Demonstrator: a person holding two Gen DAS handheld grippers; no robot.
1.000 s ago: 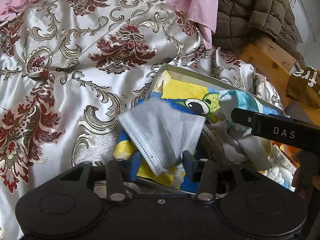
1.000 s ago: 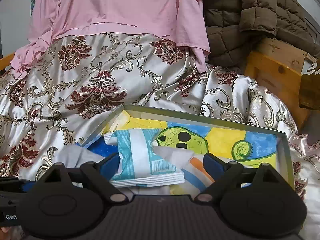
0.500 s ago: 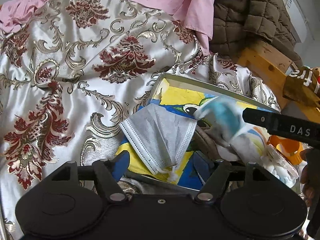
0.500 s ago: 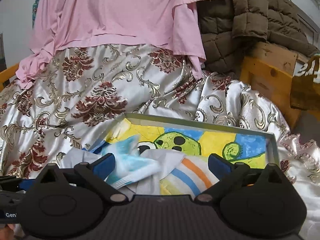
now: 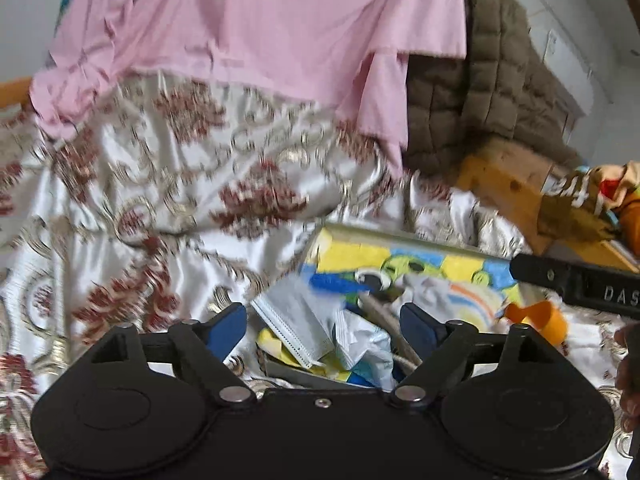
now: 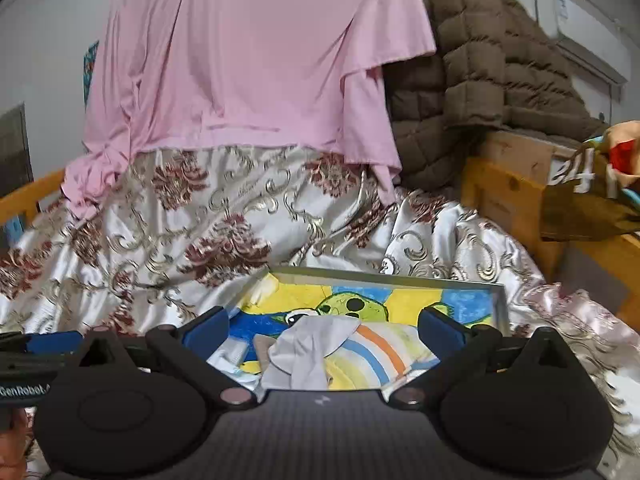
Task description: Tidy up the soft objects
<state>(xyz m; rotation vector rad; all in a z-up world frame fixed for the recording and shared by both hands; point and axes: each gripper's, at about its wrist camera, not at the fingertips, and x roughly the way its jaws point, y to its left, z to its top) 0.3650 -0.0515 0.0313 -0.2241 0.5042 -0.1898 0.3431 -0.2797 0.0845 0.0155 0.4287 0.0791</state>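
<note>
A shallow tray with a cartoon print inside [image 5: 400, 236] [image 6: 384, 276] lies on the bed. In it rest a grey face mask [image 5: 296, 328], a crumpled blue-and-white packet [image 5: 360, 344] [image 6: 230, 356], a grey sock [image 6: 308, 348] and a striped cloth [image 5: 468, 300] [image 6: 380, 356]. My left gripper [image 5: 324, 322] hovers above the tray's near edge. Its jaws are opening and the pads touch nothing; the mask lies below them. My right gripper [image 6: 324, 328] stands wide open over the sock and striped cloth, holding nothing.
A floral satin bedspread [image 5: 180, 208] covers the bed. A pink garment [image 6: 256, 60] and a brown quilted jacket [image 6: 472, 60] hang behind. A wooden frame [image 6: 504, 196] and a brown paper bag [image 6: 580, 208] stand at the right. An orange item [image 5: 540, 320] lies beside the tray.
Both grippers pulled back and rose from the tray. The left let go of the grey mask and widened. The blue-and-white packet dropped from between the right pads into the tray.
</note>
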